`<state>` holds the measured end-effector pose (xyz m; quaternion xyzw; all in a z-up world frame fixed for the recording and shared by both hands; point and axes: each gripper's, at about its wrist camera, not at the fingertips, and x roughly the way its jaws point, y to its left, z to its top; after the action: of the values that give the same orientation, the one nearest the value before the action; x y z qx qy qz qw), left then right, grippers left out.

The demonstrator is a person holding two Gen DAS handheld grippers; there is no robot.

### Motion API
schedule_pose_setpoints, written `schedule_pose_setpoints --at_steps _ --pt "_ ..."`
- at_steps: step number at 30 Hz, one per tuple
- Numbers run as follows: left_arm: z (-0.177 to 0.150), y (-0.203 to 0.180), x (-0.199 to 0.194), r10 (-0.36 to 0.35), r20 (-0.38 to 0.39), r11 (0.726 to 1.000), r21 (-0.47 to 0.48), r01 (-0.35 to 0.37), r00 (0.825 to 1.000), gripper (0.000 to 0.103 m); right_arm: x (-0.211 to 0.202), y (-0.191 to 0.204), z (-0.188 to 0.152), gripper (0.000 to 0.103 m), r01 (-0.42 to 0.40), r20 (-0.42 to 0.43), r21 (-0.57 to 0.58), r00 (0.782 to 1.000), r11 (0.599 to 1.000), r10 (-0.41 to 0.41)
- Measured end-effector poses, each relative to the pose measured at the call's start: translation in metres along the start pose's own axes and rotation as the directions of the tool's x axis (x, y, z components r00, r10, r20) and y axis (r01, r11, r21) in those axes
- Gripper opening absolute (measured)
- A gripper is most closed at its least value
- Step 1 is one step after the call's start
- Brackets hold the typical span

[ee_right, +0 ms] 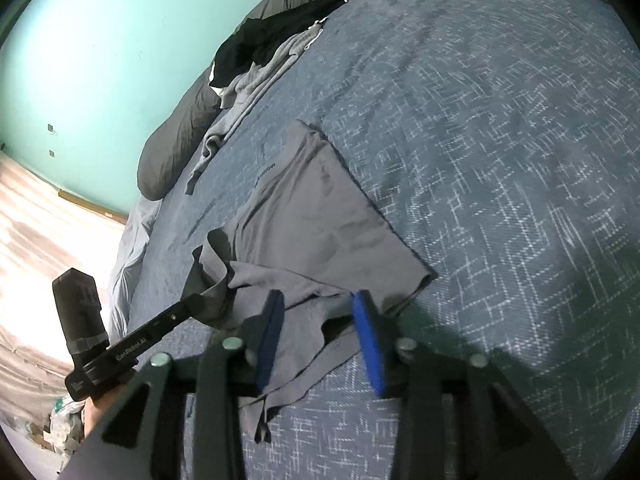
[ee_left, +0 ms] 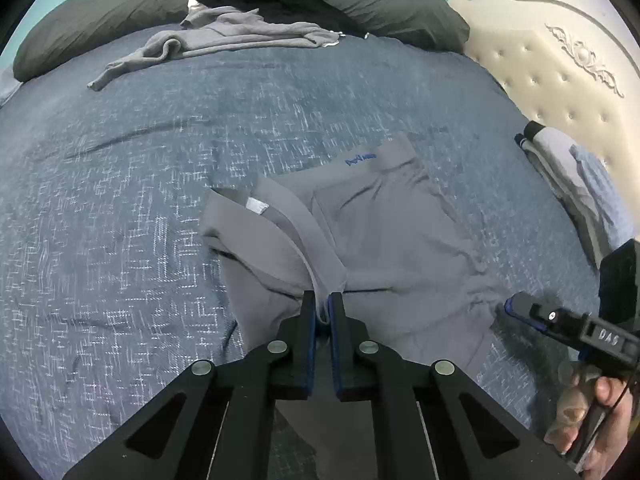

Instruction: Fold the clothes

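Grey, soft, limp jersey shirt (ee_left: 360, 240) on the blue bed (ee_left: 120, 200): left tongs (ee_left: 323, 304) pinching its bunched edge, right tongs (ee_right: 320, 316) spread over its hem — grip edges.

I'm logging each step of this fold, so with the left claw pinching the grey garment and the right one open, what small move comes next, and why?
Probably close the right claw on the fabric lying between its fingers. The left claw is already shut on the grey garment, while the right one sits open over the near edge, holding nothing. Gripping there would give two holds for lifting that edge over across the blue bedspread.
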<state>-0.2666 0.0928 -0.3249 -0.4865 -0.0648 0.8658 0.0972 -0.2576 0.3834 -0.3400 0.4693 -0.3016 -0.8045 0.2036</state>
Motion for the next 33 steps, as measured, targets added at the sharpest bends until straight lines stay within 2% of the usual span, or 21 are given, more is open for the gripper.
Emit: schedule_pose_setpoints --at_steps 9,13,17,20,33 --pt "0.006 0.014 -0.007 -0.011 0.022 1.000 -0.028 0.012 1.000 0.005 0.014 0.005 -0.003 0.038 0.076 -0.028 -0.064 0.997 0.995 -0.078" --pt "0.010 0.018 -0.008 -0.016 0.031 0.999 -0.035 0.018 0.999 0.005 0.019 0.007 -0.005 0.030 0.108 -0.039 -0.091 0.993 0.990 -0.112" --pt "0.015 0.019 -0.009 -0.021 0.039 0.999 -0.039 0.022 0.999 0.005 0.025 0.009 -0.006 0.012 0.138 -0.049 -0.118 0.988 0.983 -0.145" --pt "0.019 0.020 -0.011 -0.021 0.046 0.999 -0.044 0.023 0.999 0.005 0.028 0.008 -0.007 0.005 0.151 -0.056 -0.126 0.986 0.980 -0.159" --pt "0.054 0.012 -0.019 -0.037 0.075 0.998 -0.056 0.041 0.996 0.005 0.001 0.011 -0.008 0.002 0.133 -0.011 -0.146 0.991 0.980 -0.136"
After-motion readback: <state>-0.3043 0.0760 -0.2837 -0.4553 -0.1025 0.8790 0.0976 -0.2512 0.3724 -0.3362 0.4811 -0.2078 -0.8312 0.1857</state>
